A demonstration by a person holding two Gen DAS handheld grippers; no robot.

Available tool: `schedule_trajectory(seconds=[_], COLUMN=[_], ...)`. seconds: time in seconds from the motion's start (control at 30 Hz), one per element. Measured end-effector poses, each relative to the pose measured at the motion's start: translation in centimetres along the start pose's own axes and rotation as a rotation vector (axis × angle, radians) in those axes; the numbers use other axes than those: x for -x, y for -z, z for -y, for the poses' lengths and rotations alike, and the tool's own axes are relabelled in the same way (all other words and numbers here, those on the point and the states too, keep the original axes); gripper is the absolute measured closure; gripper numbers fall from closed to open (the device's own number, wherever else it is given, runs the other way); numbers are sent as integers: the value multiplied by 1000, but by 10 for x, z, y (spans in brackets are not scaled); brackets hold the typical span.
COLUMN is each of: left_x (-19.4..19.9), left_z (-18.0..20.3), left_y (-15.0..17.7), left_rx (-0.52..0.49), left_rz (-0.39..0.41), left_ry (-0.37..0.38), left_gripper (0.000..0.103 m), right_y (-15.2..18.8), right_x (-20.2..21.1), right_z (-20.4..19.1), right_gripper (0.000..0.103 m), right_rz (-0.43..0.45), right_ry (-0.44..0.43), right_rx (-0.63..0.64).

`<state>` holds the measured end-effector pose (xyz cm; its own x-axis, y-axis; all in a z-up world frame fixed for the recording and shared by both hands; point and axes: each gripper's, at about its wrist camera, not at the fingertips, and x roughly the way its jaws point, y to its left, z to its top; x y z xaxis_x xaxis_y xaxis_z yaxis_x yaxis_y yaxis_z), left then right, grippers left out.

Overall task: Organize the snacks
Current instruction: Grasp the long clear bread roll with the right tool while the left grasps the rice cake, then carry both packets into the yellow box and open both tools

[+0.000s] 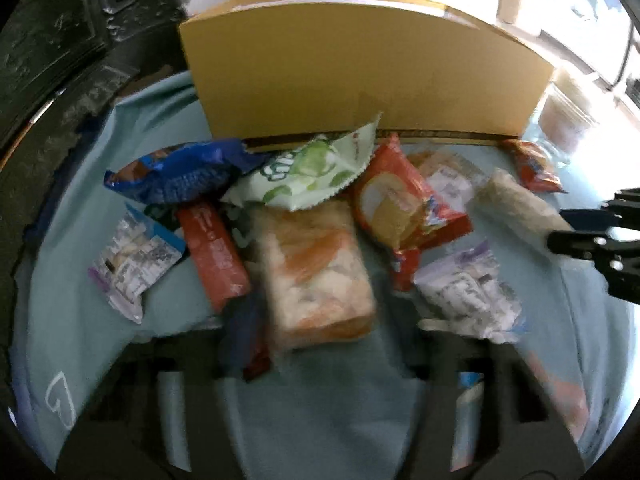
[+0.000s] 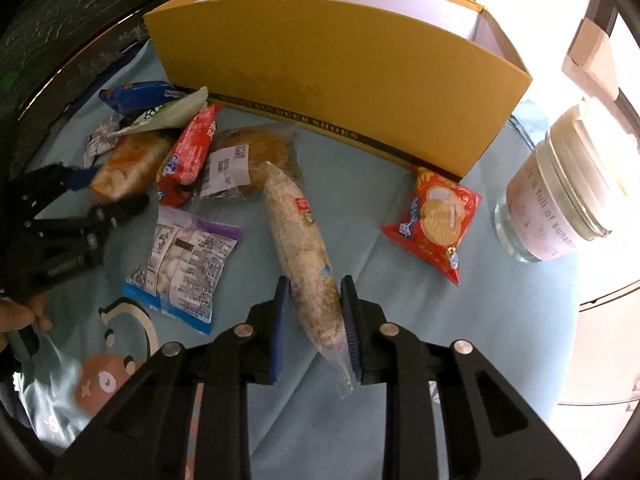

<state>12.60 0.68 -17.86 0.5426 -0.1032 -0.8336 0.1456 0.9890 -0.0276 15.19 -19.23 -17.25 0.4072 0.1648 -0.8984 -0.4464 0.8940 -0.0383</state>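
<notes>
Snack packets lie on a light blue cloth (image 1: pixel 320 408) in front of a yellow cardboard box (image 1: pixel 360 72) (image 2: pixel 340 72). My left gripper (image 1: pixel 320 336) (image 2: pixel 112 188) is shut on the near end of an orange-and-white bread packet (image 1: pixel 316 268) (image 2: pixel 128 164); its view is blurred. My right gripper (image 2: pixel 316 328) (image 1: pixel 560 230) is shut on the near end of a long clear roll of pale crackers (image 2: pixel 296 232) (image 1: pixel 516 204), one blue pad on each side. That roll slants away toward the box.
A blue packet (image 1: pixel 180 176), a green-and-white one (image 1: pixel 304 172), red ones (image 1: pixel 404 208) (image 2: pixel 432 220) and clear labelled bags (image 2: pixel 184 264) (image 1: pixel 132 264) lie around. A glass jar (image 2: pixel 560 208) stands to the right of the box. A hand (image 2: pixel 16 316) holds the left gripper.
</notes>
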Motion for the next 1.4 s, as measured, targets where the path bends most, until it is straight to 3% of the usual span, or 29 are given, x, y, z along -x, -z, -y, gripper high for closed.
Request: schedule_trajectory(seconds=[0.27, 0.47, 0.67, 0.7, 0.77, 0.83, 0.87, 0.9, 0.93, 0.97, 1.1, 1.23, 1.4], left_x=[53, 71, 28, 23, 14, 9, 8, 8, 10, 13, 25, 51, 90], left_z=[-18, -16, -5, -4, 1, 3, 4, 3, 2, 0, -6, -20, -16], left_y=[9, 13, 32, 32, 32, 32, 32, 33, 33, 33, 35, 25, -7], left_rx=[73, 60, -14, -25, -26, -34, -38, -40, -50, -55, -51, 39, 63], left_rz=[102, 128, -13, -22, -47, -56, -58, -51, -39, -37, -10, 70, 193], left_ry=[97, 131, 36, 27, 19, 8, 7, 22, 29, 56, 99, 128, 155], left_gripper=[56, 56, 55, 54, 33, 26, 26, 32, 53, 56, 56, 57, 57], right_y=[7, 14, 25, 26, 26, 25, 24, 24, 25, 25, 28, 27, 9], right_x=[34, 54, 20, 16, 9, -1, -5, -8, -8, -7, 10, 35, 78], right_z=[19, 26, 5, 0, -8, -13, -13, -13, -12, -13, -13, -3, 5], right_gripper=[79, 80, 78, 74, 67, 59, 59, 70, 75, 75, 75, 75, 75], right_rz=[97, 124, -30, -38, -54, -80, -90, -101, -96, -92, -43, 14, 114], right_ry=[-95, -153, -129, -117, -98, -66, -58, -60, -55, -64, -121, -188, -228], right_rx=[-72, -140, -85, -57, -27, -19, -28, -45, -46, -45, -67, -136, -177])
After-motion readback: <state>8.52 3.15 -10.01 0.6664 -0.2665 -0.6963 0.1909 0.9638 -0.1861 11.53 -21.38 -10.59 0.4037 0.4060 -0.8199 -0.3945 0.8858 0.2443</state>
